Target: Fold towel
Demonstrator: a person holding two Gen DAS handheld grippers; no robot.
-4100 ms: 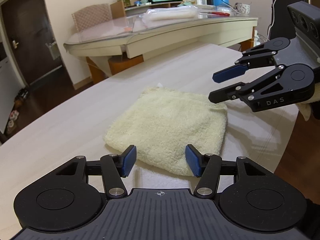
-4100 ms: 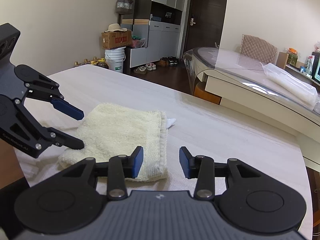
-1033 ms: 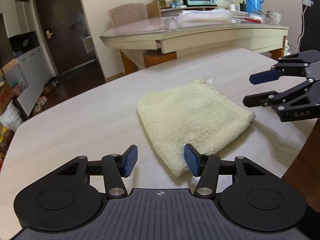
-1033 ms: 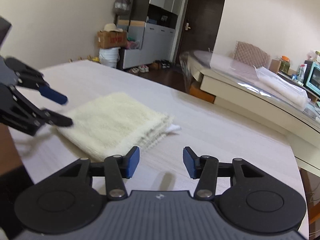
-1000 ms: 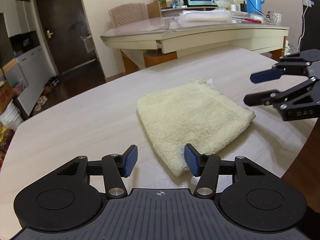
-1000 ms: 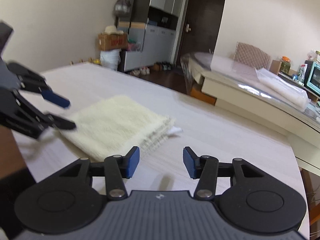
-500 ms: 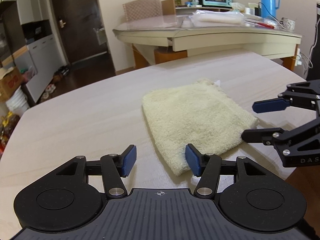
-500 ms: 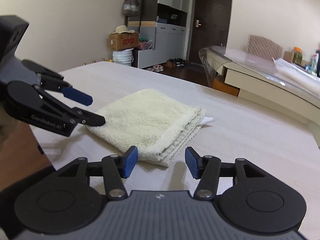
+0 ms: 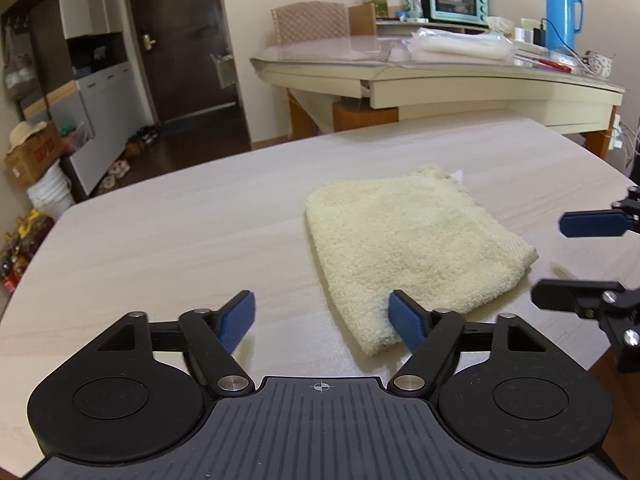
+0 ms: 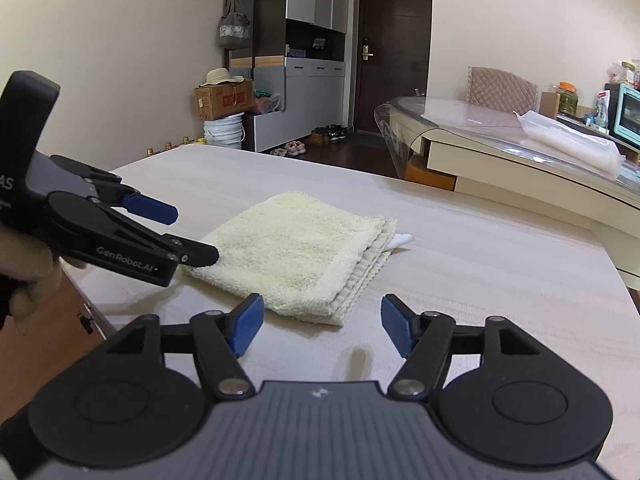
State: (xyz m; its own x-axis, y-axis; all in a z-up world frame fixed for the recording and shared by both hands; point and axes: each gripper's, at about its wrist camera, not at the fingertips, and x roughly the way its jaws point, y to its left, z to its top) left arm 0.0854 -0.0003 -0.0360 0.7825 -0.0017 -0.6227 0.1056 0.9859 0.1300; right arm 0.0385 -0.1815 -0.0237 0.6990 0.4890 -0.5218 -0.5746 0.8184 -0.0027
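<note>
A pale yellow towel lies folded into a small thick rectangle on the light wooden table. It also shows in the right wrist view, with its stacked edges and a white tag facing right. My left gripper is open and empty, its right finger just at the towel's near corner. In the right wrist view the left gripper sits at the towel's left edge. My right gripper is open and empty, just short of the towel's near edge. It shows at the right of the left wrist view.
A cream desk with a glass top stands behind the table, holding a teal toaster oven and a blue thermos. A cabinet, boxes and a white bucket stand by the far wall. The table's near edge is just below both grippers.
Both grippers have drawn back a little from the towel and swung around it, staying open. The towel has not moved or changed shape.
</note>
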